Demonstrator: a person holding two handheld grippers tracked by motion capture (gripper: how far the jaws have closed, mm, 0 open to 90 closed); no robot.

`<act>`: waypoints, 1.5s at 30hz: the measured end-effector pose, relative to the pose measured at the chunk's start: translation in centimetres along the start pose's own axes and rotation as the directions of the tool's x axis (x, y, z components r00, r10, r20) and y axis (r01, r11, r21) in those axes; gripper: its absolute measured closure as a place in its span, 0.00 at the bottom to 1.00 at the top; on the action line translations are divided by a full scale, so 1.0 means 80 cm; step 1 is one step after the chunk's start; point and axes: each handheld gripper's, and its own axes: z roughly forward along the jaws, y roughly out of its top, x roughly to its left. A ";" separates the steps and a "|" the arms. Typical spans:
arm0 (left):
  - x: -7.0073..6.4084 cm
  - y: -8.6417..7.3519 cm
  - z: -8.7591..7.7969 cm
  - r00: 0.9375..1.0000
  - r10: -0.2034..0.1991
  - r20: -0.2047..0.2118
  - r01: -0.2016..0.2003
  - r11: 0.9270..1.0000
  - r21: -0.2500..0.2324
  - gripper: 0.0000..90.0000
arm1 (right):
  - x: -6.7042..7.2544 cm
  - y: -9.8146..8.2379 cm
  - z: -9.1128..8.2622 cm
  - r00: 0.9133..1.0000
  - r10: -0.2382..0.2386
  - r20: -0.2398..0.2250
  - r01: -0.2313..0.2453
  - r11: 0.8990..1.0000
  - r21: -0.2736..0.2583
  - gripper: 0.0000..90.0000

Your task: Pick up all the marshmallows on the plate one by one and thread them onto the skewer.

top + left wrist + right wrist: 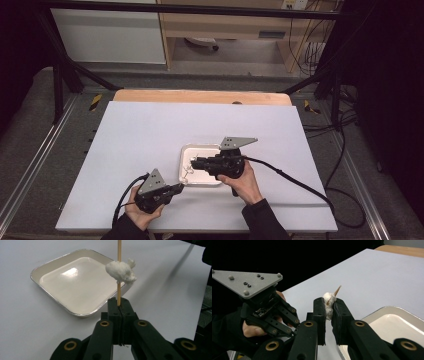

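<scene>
Clamping the blunt end of a thin wooden skewer (119,290), the left hand-held gripper (119,305) has its 2 black jaws pressed fully together, and the stick rises straight up from between them in the left gripper view. A white, fluffy lump (121,271) sits threaded partway up that skewer, well clear of the jaws. In the right gripper view the right hand-held gripper (329,308) is closed on the same white lump (328,305), squeezing it from both sides, with the skewer's pointed tip (336,291) sticking out above the pads. The left hand-held gripper's grey 3-cornered plate (247,283) and the hand (253,329) holding it show just beyond. From the high view, the left hand-held gripper (179,188) is at the near left corner of a shallow white tray (186,152), while the right hand-held gripper (193,162) reaches across the tray from the right, so the lump is held above the tray's near left part. The tray rests near the middle of the pale worktop (145,130).
</scene>
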 end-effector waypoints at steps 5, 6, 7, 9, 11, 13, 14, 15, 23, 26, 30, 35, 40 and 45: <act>0.000 0.001 0.000 1.000 0.001 -0.001 -0.001 1.000 -0.003 0.99 | 0.000 -0.004 0.002 1.000 -0.006 0.007 0.006 1.000 0.009 0.91; 0.000 0.001 0.000 1.000 -0.001 0.000 0.001 1.000 -0.003 0.99 | -0.001 -0.004 0.003 1.000 -0.006 0.007 0.006 1.000 0.012 0.91; 0.000 0.001 0.000 1.000 -0.002 0.001 0.002 1.000 -0.005 0.99 | -0.001 -0.004 0.003 1.000 0.000 0.004 0.000 1.000 0.012 0.91; 0.001 0.002 -0.001 1.000 0.002 0.001 -0.002 1.000 -0.012 0.99 | -0.001 -0.005 0.004 1.000 0.001 -0.002 -0.001 1.000 0.015 0.91; 0.001 0.005 -0.002 1.000 -0.002 0.010 0.002 0.999 -0.034 0.99 | -0.001 -0.007 0.007 1.000 0.004 -0.015 -0.004 0.999 0.041 0.91; -0.001 0.007 0.000 1.000 0.014 -0.007 -0.014 0.999 -0.029 0.99 | 0.000 -0.014 0.015 1.000 0.004 -0.018 -0.003 0.998 0.060 0.90; 0.001 0.006 0.000 1.000 -0.001 0.005 0.001 0.999 -0.037 0.99 | 0.000 -0.015 0.015 1.000 0.001 -0.019 0.000 0.998 0.056 0.90; 0.002 0.005 -0.001 1.000 -0.009 0.008 0.010 0.999 -0.042 0.99 | -0.001 -0.014 0.014 1.000 0.004 -0.026 -0.003 0.999 0.046 0.90; 0.001 0.004 0.000 1.000 -0.010 -0.001 0.010 0.999 -0.039 0.99 | 0.000 -0.009 0.008 1.000 -0.006 0.020 0.006 1.000 0.027 0.73; 0.004 0.004 -0.002 1.000 -0.023 -0.003 0.023 0.999 -0.046 0.99 | 0.001 -0.005 0.000 0.998 -0.026 0.050 0.025 1.000 0.014 0.67; 0.008 0.002 -0.002 0.999 -0.042 -0.014 0.041 0.998 -0.036 0.99 | -0.002 -0.003 -0.010 0.994 -0.046 0.098 0.045 0.999 0.007 0.56; 0.011 0.002 -0.002 0.998 -0.054 -0.020 0.054 0.998 -0.030 0.98 | -0.012 -0.009 -0.024 0.985 -0.061 0.164 0.059 0.998 0.018 0.39; 0.015 0.002 -0.001 0.998 -0.056 -0.015 0.055 0.998 -0.035 0.98 | -0.029 -0.022 -0.035 0.966 -0.082 0.244 0.069 0.996 0.061 0.22; 0.018 0.002 -0.003 0.997 -0.073 -0.003 0.072 0.997 -0.034 0.98 | -0.046 -0.040 -0.050 0.951 -0.064 0.303 0.038 0.995 0.092 0.11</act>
